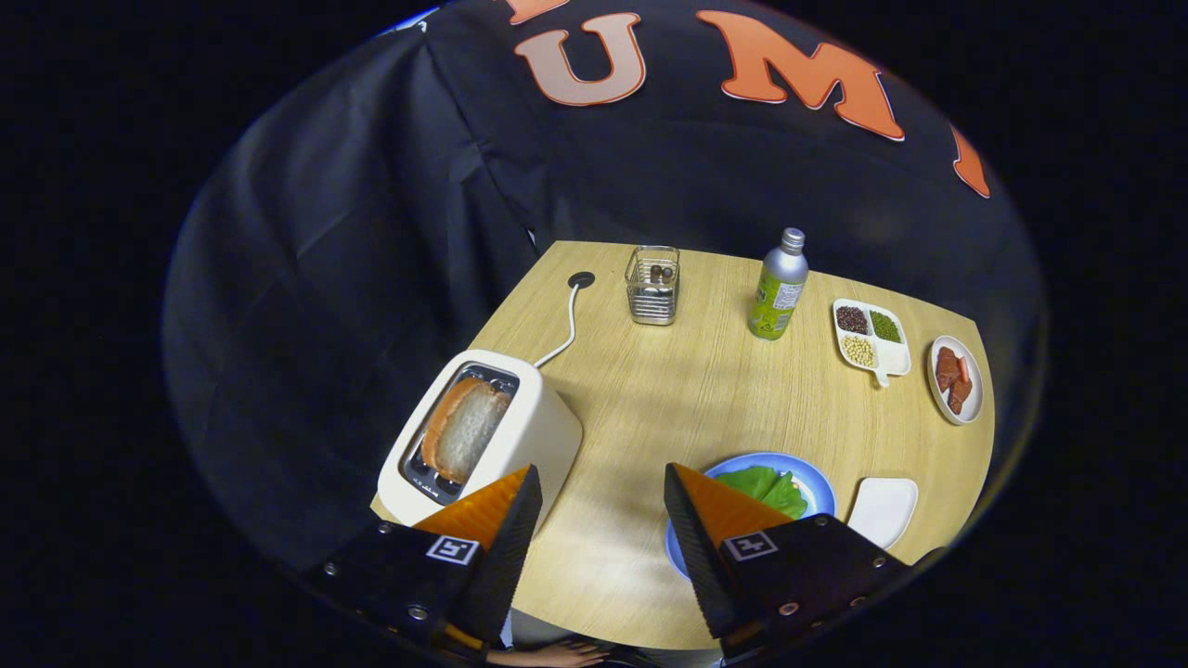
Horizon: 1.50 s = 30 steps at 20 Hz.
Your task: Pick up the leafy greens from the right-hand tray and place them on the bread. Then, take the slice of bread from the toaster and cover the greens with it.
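Above a wooden bench point(650, 408), the tool point(601, 487) hangs released, its fingers spread wide over bare wood and grasping nothing. Leafy greens point(768, 489) lie on a blue plate point(817, 482) just beside the right finger. A slice of bread point(464, 429) stands in the white toaster point(538, 436) by the left finger.

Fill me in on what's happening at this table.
A person holds the gripper above the wooden table, fingers open and holding nothing. The leafy greens already lie on the blue plate beside one finger. A slice of bread still stands in the toaster, so the covering step looks undone.
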### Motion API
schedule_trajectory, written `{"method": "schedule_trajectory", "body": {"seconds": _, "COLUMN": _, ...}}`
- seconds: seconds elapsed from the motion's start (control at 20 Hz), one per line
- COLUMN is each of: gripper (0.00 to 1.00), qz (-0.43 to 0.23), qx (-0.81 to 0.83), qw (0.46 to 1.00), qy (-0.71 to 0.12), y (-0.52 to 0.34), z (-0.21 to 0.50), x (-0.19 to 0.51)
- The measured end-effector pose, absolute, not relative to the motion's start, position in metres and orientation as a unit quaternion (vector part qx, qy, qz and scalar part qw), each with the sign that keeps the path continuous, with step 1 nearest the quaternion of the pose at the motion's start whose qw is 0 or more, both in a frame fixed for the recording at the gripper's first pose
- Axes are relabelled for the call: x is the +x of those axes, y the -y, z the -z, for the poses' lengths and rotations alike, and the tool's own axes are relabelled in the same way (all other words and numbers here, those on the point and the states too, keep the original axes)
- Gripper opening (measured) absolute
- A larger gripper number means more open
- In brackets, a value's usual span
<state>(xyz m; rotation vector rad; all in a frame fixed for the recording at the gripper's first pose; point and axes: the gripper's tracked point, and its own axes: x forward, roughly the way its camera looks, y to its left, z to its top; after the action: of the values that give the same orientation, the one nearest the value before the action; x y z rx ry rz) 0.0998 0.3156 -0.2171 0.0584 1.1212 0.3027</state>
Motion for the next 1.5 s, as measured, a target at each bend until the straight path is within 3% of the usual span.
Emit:
{"method": "schedule_trajectory", "body": {"seconds": 0.35, "gripper": 0.87, "qz": -0.159, "qx": 0.023, "qw": 0.818, "qy": -0.553, "y": -0.386, "z": 0.22, "x": 0.108}}
{"method": "schedule_trajectory", "body": {"seconds": 0.65, "gripper": 0.83, "qz": -0.149, "qx": 0.005, "qw": 0.804, "qy": -0.576, "y": -0.42, "z": 0.234, "x": 0.113}}
{"method": "schedule_trajectory", "body": {"seconds": 0.85, "gripper": 0.74, "qz": -0.129, "qx": 0.022, "qw": 0.782, "qy": -0.609, "y": -0.432, "z": 0.248, "x": 0.105}}
{"method": "schedule_trajectory", "body": {"seconds": 1.1, "gripper": 0.49, "qz": -0.107, "qx": 0.011, "qw": 0.776, "qy": -0.621, "y": -0.434, "z": 0.261, "x": 0.111}}
{"method": "schedule_trajectory", "body": {"seconds": 1.5, "gripper": 0.29, "qz": -0.079, "qx": 0.017, "qw": 0.765, "qy": -0.639, "y": -0.435, "z": 0.275, "x": 0.109}}
